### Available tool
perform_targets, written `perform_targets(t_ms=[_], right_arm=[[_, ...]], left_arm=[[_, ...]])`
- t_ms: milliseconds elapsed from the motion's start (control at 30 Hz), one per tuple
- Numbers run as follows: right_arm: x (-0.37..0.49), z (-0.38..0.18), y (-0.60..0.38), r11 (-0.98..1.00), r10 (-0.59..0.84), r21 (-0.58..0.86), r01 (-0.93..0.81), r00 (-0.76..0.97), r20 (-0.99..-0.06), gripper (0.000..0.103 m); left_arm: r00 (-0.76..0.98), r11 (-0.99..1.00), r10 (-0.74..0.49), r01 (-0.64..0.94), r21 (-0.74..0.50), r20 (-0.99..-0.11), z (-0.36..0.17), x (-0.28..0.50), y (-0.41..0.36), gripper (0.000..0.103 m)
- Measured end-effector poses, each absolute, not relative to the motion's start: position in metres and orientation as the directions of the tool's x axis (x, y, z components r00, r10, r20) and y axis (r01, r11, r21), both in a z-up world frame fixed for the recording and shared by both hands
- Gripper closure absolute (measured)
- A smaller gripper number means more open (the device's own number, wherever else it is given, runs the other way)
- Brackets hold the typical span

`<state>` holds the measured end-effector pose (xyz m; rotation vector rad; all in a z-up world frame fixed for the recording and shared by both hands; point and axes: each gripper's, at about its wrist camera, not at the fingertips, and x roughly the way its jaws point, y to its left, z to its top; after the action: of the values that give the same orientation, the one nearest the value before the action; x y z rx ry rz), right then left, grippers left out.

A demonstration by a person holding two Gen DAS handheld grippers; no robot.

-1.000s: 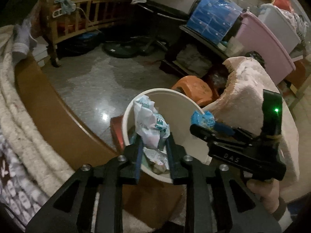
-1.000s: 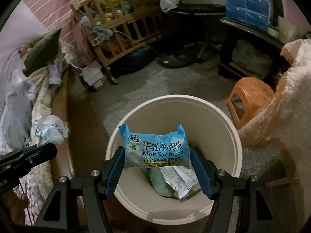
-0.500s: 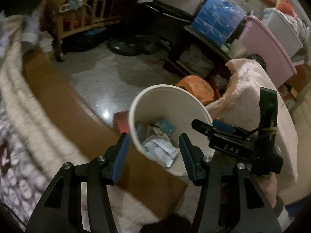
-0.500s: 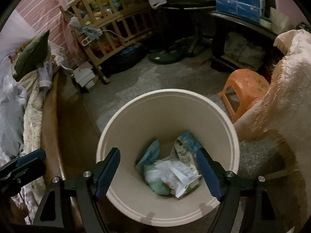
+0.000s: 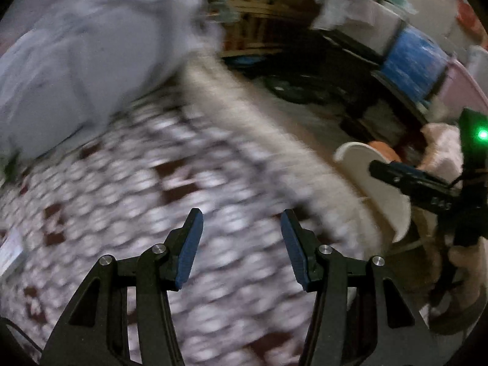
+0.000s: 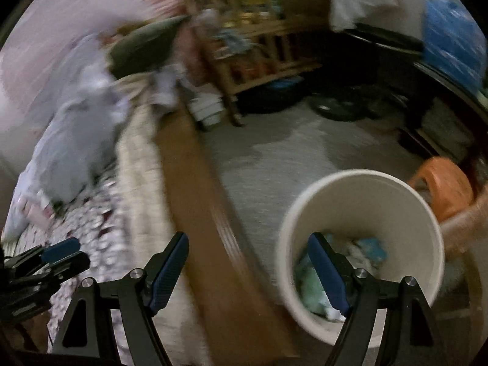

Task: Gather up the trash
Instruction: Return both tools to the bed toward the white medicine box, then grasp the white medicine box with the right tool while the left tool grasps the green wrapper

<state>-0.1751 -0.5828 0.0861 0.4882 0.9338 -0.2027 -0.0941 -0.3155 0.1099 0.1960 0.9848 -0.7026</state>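
Hovering, both grippers [image 5: 241, 244] [image 6: 248, 270] apparently empty, tilted downward

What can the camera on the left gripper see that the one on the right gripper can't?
Only the left view shows the right gripper and the pink bin. Only the right view looks into the cream bucket, with wrappers at its bottom, and shows the left gripper. Both show the patterned bedspread, the bucket and the orange stool.
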Motion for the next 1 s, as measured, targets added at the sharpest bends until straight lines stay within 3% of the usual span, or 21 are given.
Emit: perform_targets(t_ms=[333, 633, 1000], right_arm=[[-0.103, 0.097, -0.46, 0.936, 0.221, 0.336, 0.108, 0.563, -0.797, 0.025], [-0.051, 0.101, -0.352, 0.937, 0.337, 0.337, -0.097, 0.509, -0.792, 0.025], [-0.002, 0.098, -0.27, 0.927, 0.373, 0.309, -0.21, 0.464, -0.803, 0.025]], left_arm=[[0.462, 0.912, -0.305, 0.394, -0.115, -0.833, 0.094, -0.061, -0.153, 0.052], [0.453, 0.988, -0.136, 0.127, -0.087, -0.881, 0.059, -0.046, -0.019, 0.052], [0.461, 0.989, -0.106, -0.04, -0.14, -0.881, 0.03, 0.044, 0.044, 0.052]])
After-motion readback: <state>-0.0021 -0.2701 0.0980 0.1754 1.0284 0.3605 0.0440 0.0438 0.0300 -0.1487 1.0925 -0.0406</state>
